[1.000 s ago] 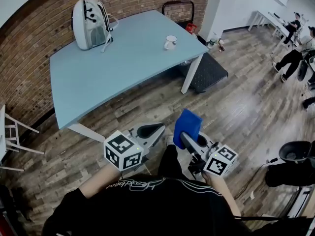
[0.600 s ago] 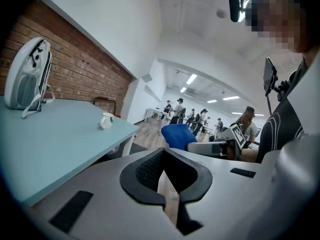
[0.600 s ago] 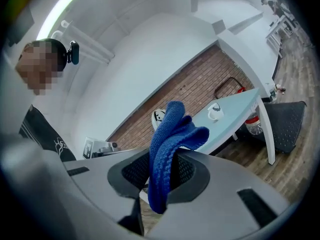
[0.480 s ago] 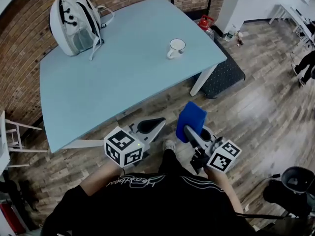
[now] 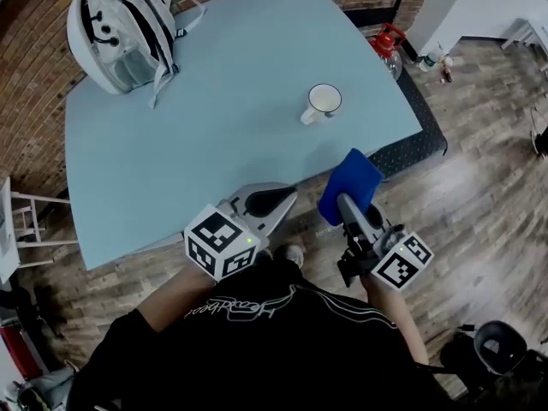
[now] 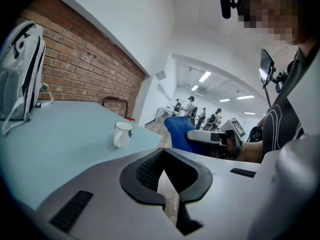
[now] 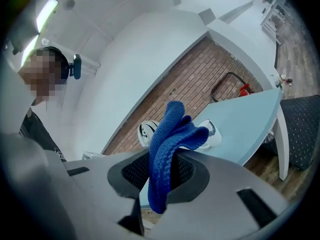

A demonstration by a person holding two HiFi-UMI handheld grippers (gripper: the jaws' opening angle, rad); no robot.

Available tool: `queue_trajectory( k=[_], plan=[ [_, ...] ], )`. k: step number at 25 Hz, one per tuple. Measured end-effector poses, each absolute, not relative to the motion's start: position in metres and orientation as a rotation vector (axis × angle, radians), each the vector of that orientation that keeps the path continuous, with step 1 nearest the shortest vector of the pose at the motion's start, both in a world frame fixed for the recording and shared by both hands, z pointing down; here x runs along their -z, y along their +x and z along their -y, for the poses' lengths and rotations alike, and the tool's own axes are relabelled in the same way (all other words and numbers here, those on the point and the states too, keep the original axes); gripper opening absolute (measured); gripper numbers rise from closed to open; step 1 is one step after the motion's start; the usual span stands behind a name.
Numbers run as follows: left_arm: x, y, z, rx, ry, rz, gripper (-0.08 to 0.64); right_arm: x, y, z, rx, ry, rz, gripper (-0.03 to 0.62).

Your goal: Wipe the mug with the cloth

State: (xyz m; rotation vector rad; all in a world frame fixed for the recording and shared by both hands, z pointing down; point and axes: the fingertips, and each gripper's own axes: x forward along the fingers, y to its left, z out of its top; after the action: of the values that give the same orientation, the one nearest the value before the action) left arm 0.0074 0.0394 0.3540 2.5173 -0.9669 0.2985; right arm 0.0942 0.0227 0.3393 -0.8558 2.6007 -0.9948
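Note:
A white mug (image 5: 322,103) stands upright on the light blue table (image 5: 214,127), toward its right side; it also shows in the left gripper view as the mug (image 6: 122,133). My right gripper (image 5: 344,202) is shut on a folded blue cloth (image 5: 349,187), held just off the table's near edge, short of the mug. In the right gripper view the cloth (image 7: 170,149) sticks up between the jaws and partly hides the mug (image 7: 211,134). My left gripper (image 5: 265,201) is shut and empty at the table's near edge, left of the cloth.
A white backpack (image 5: 116,31) lies at the table's far left corner by a brick wall. A dark mat (image 5: 424,135) and a red bottle (image 5: 390,39) are on the wood floor right of the table. A white stool (image 5: 17,229) stands at the left.
The view has closed in on the table. Both grippers have come forward to the table's near edge, the cloth now near the mug. Jaws unchanged.

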Motion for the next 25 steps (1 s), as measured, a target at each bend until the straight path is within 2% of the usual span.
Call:
queue_trajectory(
  k=[12,17,25],
  plan=[
    [-0.381,-0.006,0.054,-0.419,2.539,0.923,0.009,-0.359,0.099,0.048,1.09,-0.998,-2.393,0.061],
    [-0.41,-0.007,0.093,-0.517,2.529,0.876,0.095,-0.376,0.098,0.08,1.134,-1.058,-2.297,0.061],
    [-0.448,0.002,0.135,-0.625,2.534,0.834,0.129,-0.395,0.089,0.113,1.175,-1.085,-2.16,0.061]
  ],
)
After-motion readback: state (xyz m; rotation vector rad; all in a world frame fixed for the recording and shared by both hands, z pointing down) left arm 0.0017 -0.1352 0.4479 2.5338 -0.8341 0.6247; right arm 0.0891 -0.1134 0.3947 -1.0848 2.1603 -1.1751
